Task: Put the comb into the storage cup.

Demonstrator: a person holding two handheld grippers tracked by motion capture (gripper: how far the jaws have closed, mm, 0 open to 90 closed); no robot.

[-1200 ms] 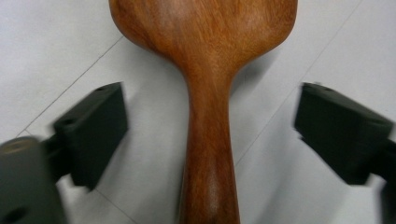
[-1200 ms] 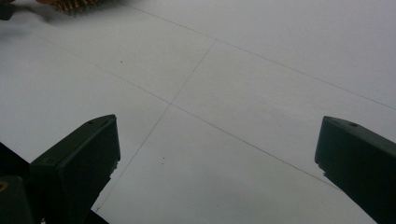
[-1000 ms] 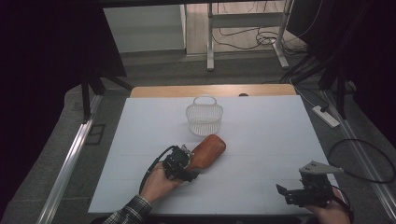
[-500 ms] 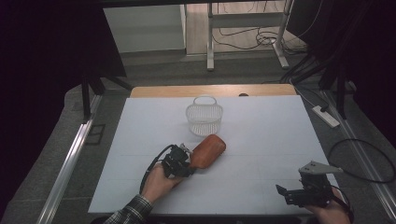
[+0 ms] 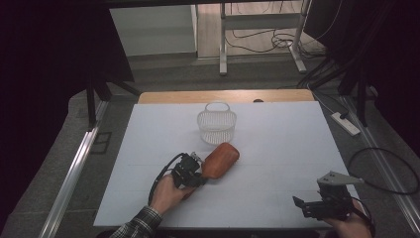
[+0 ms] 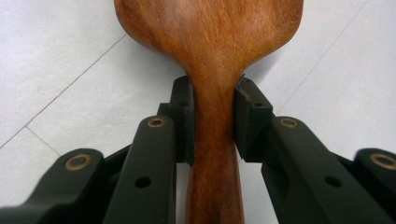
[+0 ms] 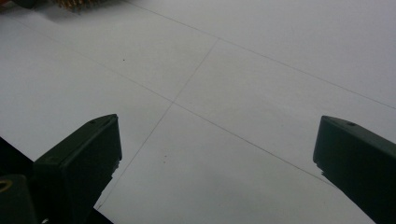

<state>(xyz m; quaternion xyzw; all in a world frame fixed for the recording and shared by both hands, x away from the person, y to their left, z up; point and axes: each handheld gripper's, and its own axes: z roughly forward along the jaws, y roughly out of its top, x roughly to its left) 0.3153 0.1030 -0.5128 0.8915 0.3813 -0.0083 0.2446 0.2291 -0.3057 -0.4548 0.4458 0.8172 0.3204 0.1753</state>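
White table [image 5: 277, 148]: L gripper [image 6: 212, 119] just closed, clamped on wooden spoon [image 6: 210, 56] neck; keep grip square before lifting twd basket [image 5: 216, 124]. R gripper [image 7: 215, 154] jaws apart, idle.

The left claw [image 5: 197, 171] is black, with brass-ringed pivots and small screw holes along its arms, and a black cable loops from it. The left sleeve [image 5: 133, 225] is plaid. The right claw [image 5: 303, 204] is black, topped by a grey three-cornered plate.
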